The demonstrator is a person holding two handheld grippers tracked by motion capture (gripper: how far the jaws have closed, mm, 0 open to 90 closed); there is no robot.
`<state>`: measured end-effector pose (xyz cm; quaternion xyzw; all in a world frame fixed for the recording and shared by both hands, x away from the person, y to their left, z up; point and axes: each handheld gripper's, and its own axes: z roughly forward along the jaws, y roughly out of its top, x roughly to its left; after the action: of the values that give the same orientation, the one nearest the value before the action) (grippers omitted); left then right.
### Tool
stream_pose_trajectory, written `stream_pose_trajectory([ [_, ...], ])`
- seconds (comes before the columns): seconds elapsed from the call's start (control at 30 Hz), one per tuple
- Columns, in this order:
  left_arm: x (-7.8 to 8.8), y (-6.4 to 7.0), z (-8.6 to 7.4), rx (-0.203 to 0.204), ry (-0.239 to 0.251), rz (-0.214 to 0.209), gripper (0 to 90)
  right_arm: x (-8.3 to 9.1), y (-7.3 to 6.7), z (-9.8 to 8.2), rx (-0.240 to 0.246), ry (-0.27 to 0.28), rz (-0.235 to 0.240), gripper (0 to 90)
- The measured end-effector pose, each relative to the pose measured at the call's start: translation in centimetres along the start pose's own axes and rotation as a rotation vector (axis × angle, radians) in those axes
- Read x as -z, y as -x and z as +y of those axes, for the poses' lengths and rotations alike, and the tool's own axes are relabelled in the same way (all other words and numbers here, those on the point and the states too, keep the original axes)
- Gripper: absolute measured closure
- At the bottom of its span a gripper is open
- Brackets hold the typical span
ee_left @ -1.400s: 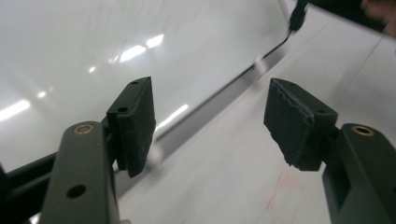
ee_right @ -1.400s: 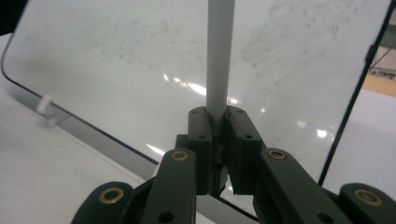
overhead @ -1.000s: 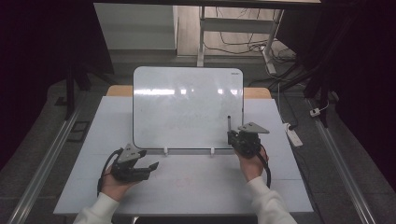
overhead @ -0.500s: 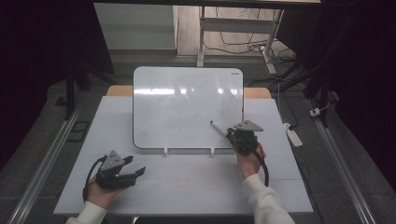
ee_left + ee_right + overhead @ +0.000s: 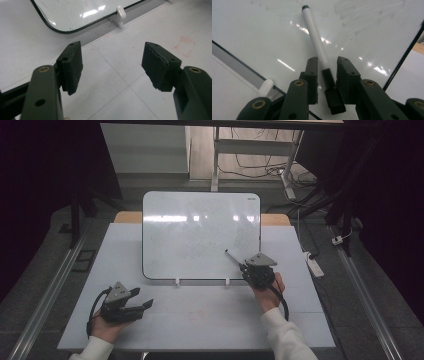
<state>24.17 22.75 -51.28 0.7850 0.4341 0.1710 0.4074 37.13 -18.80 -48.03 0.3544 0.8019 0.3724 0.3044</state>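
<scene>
One glossy white rectangular whiteboard point(image 5: 200, 232) with rounded corners and a thin dark rim stood propped on two small white pegs point(image 5: 176, 281) toward the far middle of the pale grey desk point(image 5: 200, 320). One slim white marker with a black cap point(image 5: 318, 45) lay against the board's near right corner. The right gripper point(image 5: 248, 268) had just been opening, pads flanking the black cap without pressing. The left gripper point(image 5: 112, 67), near the desk's front left corner, stood open and empty; its view showed faint red marks point(image 5: 185, 46) on the matte surface.
</scene>
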Motion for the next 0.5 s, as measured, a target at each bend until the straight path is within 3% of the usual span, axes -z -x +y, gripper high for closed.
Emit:
stream_pose_trajectory([
  [0.1, -0.1, 0.0, -0.1, -0.003, -0.003, -0.005, 33.6, 0.3, 0.1, -0.2, -0.007, 0.01, 0.023, 69.0],
  [0.23, -0.1, -0.1, -0.1, 0.0, -0.005, -0.012, 33.3, 1.6, 0.5, -0.9, -0.013, 0.039, 0.089, 58.7],
  [0.5, -0.3, -0.2, -0.2, 0.004, -0.015, -0.034, 31.5, 5.2, 1.9, -4.2, -0.009, 0.091, 0.226, 48.3],
])
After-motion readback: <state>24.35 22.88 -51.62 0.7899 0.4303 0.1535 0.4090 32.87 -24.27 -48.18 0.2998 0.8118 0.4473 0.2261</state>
